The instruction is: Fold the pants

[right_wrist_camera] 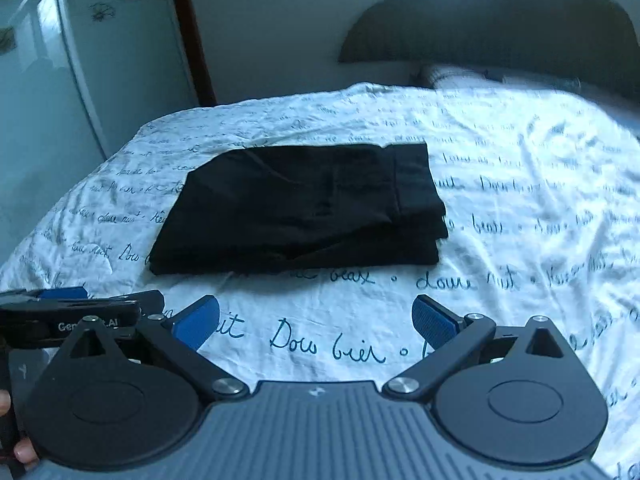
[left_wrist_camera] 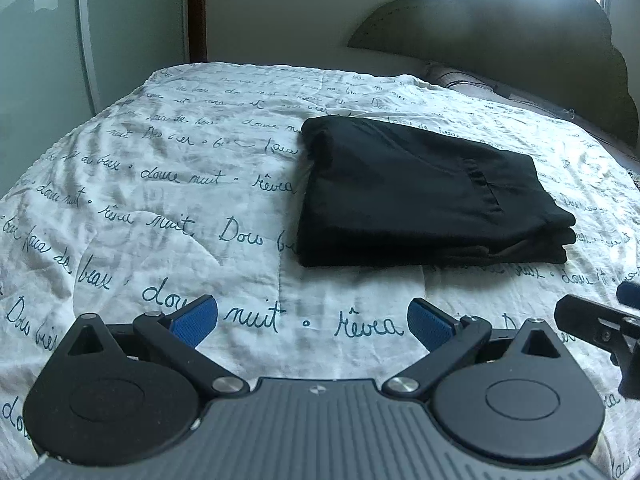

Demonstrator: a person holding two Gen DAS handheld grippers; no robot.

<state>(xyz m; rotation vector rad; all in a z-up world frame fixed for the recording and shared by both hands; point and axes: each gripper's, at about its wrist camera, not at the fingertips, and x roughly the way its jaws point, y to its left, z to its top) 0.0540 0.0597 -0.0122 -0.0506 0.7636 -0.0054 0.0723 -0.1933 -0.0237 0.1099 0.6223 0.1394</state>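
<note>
Black pants (left_wrist_camera: pixel 424 196) lie folded into a compact, layered rectangle on the bed; they also show in the right wrist view (right_wrist_camera: pixel 304 208). My left gripper (left_wrist_camera: pixel 312 322) is open and empty, held above the sheet in front of the pants and apart from them. My right gripper (right_wrist_camera: pixel 316 324) is open and empty too, held in front of the pants. Part of the right gripper (left_wrist_camera: pixel 600 324) shows at the right edge of the left wrist view. The left gripper (right_wrist_camera: pixel 76 308) shows at the left edge of the right wrist view.
The bed is covered by a white sheet (left_wrist_camera: pixel 180 200) printed with blue handwriting. A dark headboard (left_wrist_camera: pixel 500 48) and a pillow (left_wrist_camera: pixel 480 84) stand at the far right. A wall and a pale door (right_wrist_camera: pixel 100 60) lie to the left of the bed.
</note>
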